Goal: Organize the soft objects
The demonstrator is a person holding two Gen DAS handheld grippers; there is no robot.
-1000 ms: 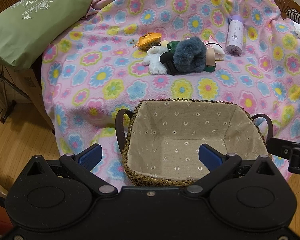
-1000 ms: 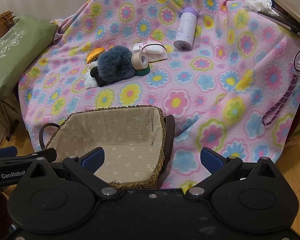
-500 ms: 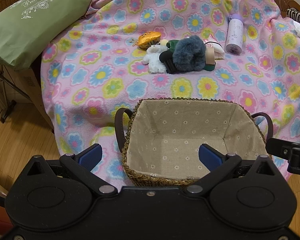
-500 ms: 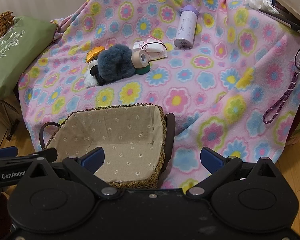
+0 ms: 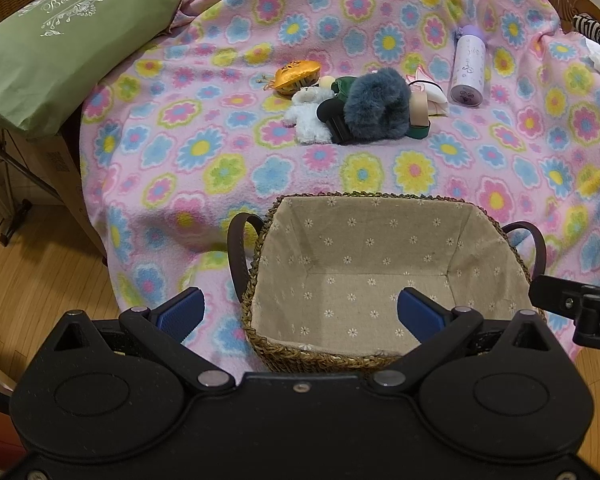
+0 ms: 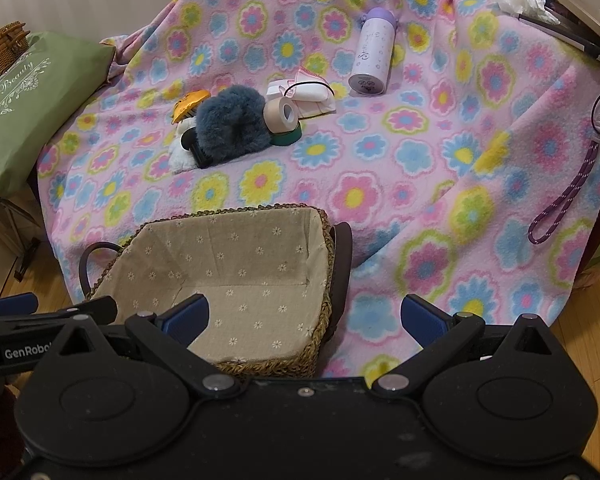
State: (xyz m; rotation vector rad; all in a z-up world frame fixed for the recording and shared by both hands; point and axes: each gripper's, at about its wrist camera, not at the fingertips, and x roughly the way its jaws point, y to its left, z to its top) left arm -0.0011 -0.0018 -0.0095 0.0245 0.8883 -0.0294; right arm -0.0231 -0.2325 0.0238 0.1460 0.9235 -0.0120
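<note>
Both views crept nearer, green bag (image 5: 56,40) reads "Beauty", left gripper (image 6: 40,320) "GenRobo"

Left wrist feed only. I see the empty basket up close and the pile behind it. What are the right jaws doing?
Observer: The right gripper has its jaws open and empty. The basket's right rim shows between them.
Operator: Anything far right on the blanket?
Observer: A purple cord with a key ring lies on the blanket's right slope.
Operator: What's the beige thing behind the blue fluff?
Observer: A tape roll. Its hollow core shows from this side. It rests on a green roll and touches the blue fluff.
</note>
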